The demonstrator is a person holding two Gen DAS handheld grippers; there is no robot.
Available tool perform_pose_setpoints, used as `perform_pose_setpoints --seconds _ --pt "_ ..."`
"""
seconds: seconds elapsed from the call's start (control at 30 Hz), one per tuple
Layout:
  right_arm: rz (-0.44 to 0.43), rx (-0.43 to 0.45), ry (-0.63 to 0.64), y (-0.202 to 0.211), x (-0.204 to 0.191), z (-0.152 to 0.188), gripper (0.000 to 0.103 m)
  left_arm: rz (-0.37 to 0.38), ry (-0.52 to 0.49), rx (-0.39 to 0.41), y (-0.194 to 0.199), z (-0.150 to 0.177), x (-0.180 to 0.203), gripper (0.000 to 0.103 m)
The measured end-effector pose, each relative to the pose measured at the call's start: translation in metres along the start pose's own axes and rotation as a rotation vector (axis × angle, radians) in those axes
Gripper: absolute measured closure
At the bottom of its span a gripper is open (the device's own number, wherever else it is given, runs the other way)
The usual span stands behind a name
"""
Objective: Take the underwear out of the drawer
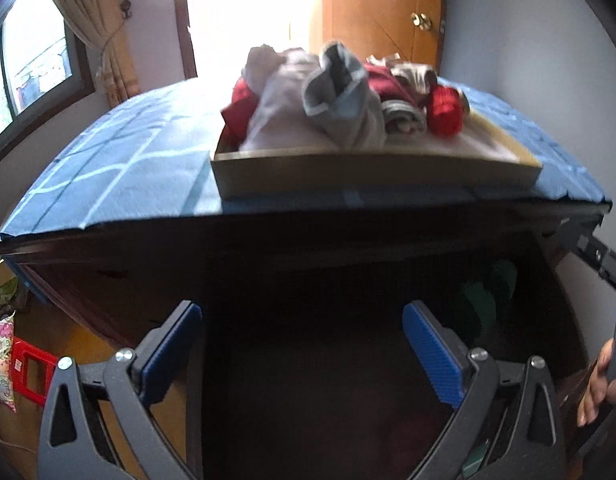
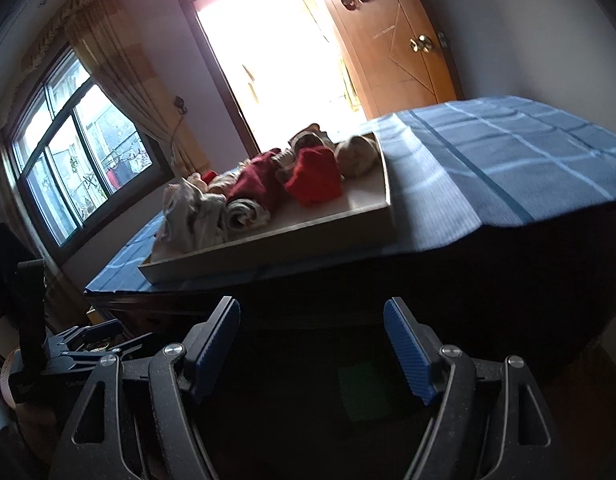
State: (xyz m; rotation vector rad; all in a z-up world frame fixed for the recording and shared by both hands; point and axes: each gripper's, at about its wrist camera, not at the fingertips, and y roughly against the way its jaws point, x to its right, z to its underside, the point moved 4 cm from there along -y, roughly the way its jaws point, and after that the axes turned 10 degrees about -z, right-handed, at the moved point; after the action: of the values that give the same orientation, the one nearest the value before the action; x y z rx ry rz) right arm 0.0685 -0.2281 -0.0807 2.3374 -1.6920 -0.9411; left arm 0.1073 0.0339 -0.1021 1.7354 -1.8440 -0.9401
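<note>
Both tools — left tool and right tool — hang open and empty over the dark drawer; rolled underwear fills the tray on the desk — next, reach in for whatever remains.

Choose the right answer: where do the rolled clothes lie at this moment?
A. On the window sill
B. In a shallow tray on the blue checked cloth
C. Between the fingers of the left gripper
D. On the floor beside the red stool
B. The rolled clothes lie piled in the shallow tray, which stands on the blue checked cloth; the left gripper and the right gripper are both open and hold nothing.
</note>
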Motion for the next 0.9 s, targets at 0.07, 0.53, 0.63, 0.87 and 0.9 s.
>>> perform_pose_setpoints --seconds 0.07,0.53,0.63,0.87,0.9 --pt "0.003 -0.017 -0.005 -0.001 0.004 0.004 0.026 0.009 -0.016 -0.024 -0.003 0.004 0.002 0.001" --pt "0.031 -0.127 -0.025 0.005 0.022 0.037 0.026 0.073 -0.164 -0.149 -0.014 0.031 0.023 0.001" --pt "0.034 -0.154 -0.026 0.004 0.026 0.043 0.026 0.101 -0.176 -0.206 -0.021 0.038 0.025 0.001" --pt "0.035 -0.216 -0.038 -0.002 0.032 0.060 0.026 0.209 -0.166 -0.328 -0.030 0.053 0.038 0.001" --pt "0.034 -0.221 -0.039 -0.003 0.032 0.062 0.026 0.213 -0.169 -0.342 -0.031 0.054 0.040 0.001"
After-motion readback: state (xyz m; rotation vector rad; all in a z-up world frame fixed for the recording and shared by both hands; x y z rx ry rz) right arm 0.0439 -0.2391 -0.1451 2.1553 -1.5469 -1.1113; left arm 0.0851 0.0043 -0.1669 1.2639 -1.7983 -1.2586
